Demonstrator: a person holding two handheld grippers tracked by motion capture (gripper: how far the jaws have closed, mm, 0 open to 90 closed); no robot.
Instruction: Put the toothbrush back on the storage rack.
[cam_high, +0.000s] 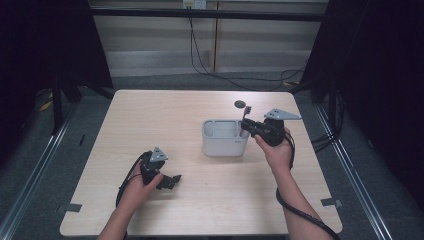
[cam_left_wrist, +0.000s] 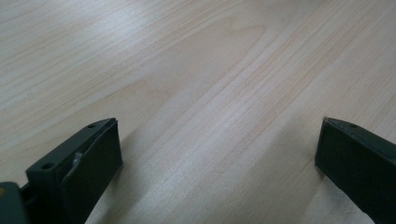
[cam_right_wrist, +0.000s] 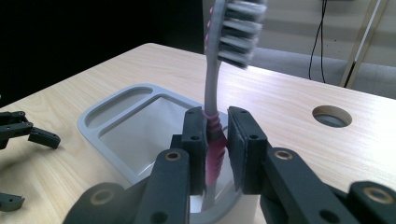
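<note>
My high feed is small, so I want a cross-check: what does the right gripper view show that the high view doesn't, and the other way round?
Right gripper view alone: the right tongs pinching the pink grip of the toothbrush, with its grey bristles at the top. High view alone: the person's forearms, the left tongs low over the table, and the floor around it. Both: the grey holder, the toothbrush upright at its right end, and the table's round hole.

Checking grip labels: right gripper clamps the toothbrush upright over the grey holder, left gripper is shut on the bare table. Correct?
Not quite. The left gripper is open: in the left gripper view its jaws stand wide apart over the bare table, nothing between them. The rest holds: the right gripper clamps the toothbrush upright over the grey holder.
</note>
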